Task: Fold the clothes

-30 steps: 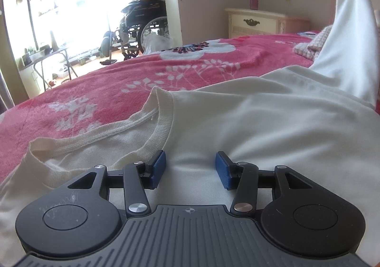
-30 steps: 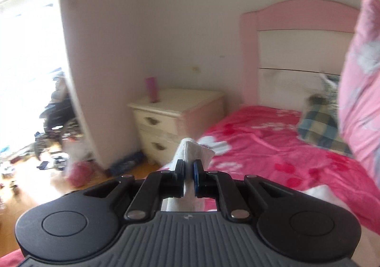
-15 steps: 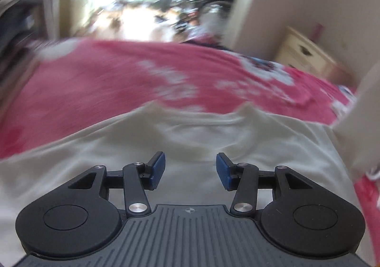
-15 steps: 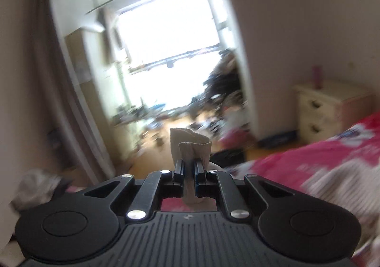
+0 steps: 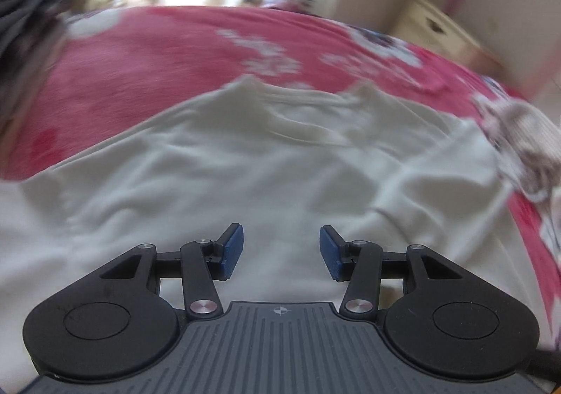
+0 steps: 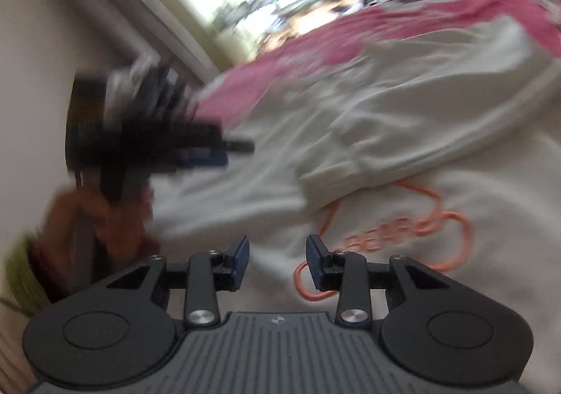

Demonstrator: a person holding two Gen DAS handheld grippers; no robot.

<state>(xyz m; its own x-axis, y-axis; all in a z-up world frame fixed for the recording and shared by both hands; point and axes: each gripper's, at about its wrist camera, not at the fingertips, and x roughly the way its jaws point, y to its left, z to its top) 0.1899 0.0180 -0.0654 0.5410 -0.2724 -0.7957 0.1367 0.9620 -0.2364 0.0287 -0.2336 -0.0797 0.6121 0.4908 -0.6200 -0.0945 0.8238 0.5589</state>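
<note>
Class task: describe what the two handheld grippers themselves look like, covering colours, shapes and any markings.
Both the left gripper and the right gripper look alike: matte black linkage arms with silver rivets, two round black discs at the sides, a ribbed grey centre plate bearing a small round mark, and blue ridged fingertips. No cables show.

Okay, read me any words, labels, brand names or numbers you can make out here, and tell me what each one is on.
"BEAR": orange letters inside an orange outline on the white shirt, seen from the right wrist; motion blur makes the reading unsure, and more letters may sit behind the right gripper.
Left wrist view: no text readable on the shirt or the pink bedspread; all of it is blurred.
</note>
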